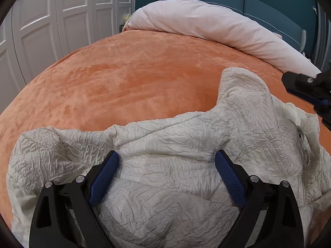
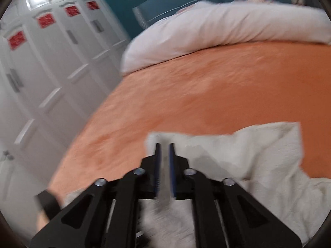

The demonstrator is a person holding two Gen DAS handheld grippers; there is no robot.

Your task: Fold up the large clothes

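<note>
Both wrist views close, overlooking orange bed (image 1: 124, 78).

Two matte black hand-held grippers: the left gripper (image 1: 167, 161) and the right gripper (image 2: 164, 150) each have angular arms with triangular cut-outs, silver screw heads at the pivots, and blue textured finger pads (image 1: 104, 180).

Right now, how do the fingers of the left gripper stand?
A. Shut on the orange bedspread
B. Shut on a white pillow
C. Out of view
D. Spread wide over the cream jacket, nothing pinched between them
D: in the left wrist view the left gripper has its blue fingers far apart above the crumpled cream jacket, with no fabric pinched between them.
</note>
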